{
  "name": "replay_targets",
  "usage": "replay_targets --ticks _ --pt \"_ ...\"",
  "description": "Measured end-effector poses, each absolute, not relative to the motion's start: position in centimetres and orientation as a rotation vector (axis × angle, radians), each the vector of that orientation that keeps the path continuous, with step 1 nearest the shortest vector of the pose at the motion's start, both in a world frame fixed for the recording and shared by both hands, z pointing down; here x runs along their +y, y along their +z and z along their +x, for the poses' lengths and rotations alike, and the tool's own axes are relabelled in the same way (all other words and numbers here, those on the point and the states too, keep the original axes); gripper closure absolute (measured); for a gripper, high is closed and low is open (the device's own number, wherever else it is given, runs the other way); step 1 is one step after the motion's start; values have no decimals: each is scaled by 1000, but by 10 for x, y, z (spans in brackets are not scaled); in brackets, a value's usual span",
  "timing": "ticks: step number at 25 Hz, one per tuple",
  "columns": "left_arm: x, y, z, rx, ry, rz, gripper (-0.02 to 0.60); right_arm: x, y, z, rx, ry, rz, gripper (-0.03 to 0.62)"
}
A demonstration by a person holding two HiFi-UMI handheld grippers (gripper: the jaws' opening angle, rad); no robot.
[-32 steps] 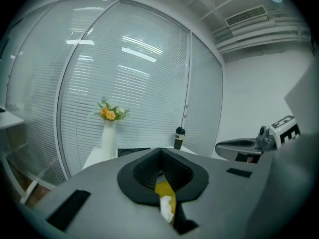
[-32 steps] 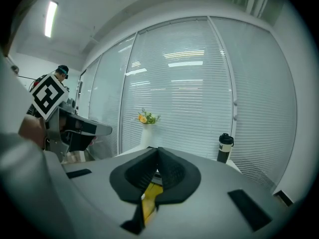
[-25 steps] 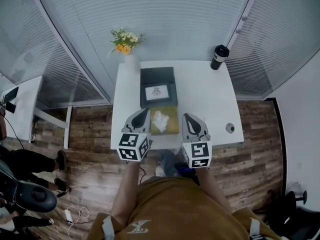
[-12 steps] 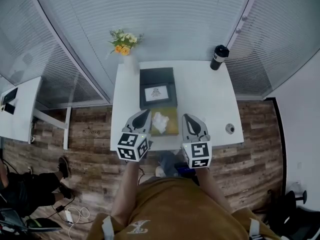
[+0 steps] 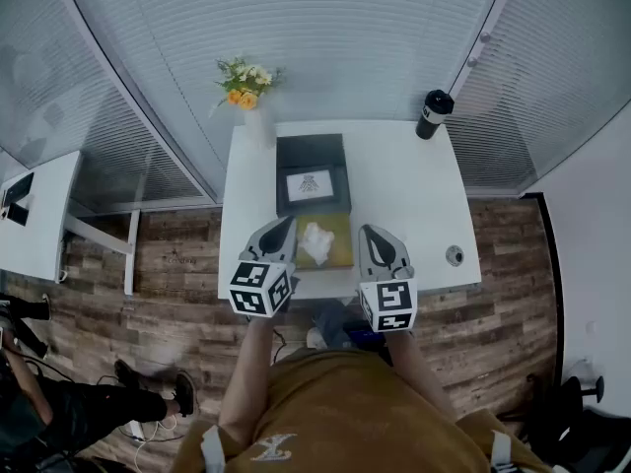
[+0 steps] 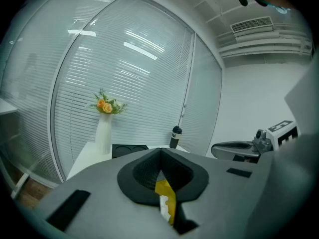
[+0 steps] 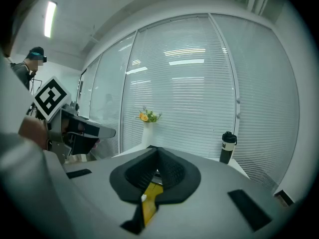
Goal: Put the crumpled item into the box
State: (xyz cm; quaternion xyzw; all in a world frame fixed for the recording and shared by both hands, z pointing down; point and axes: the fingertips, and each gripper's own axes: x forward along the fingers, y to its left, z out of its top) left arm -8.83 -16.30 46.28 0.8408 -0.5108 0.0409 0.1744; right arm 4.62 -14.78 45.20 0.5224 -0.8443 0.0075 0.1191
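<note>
A white crumpled paper (image 5: 315,240) lies on an olive-yellow square (image 5: 337,246) at the table's near edge. Just behind it sits a flat black box (image 5: 311,173) with a white card on it. My left gripper (image 5: 284,225) hovers at the paper's left and my right gripper (image 5: 375,235) at its right, both apart from it. Both are shut with nothing in them. In the left gripper view the left gripper (image 6: 160,159) shows only a sliver of yellow and white through its jaws. The right gripper (image 7: 156,167) shows a yellow sliver likewise.
The white table (image 5: 409,200) carries a vase of flowers (image 5: 248,92) at the back left, a black bottle (image 5: 432,113) at the back right and a small round object (image 5: 454,255) near the right front. Blinds stand behind. A person (image 5: 89,412) is on the wooden floor at left.
Both grippers and the paper stay where they were. The person on the floor at the left has moved further toward the lower left.
</note>
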Motion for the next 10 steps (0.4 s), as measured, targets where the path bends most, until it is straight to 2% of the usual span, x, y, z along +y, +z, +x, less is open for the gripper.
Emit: replay_targets --ticks 10 --pt "-170 463 -88 -1444 122 2392 557 -153 455 50 -2454 34 1543 582"
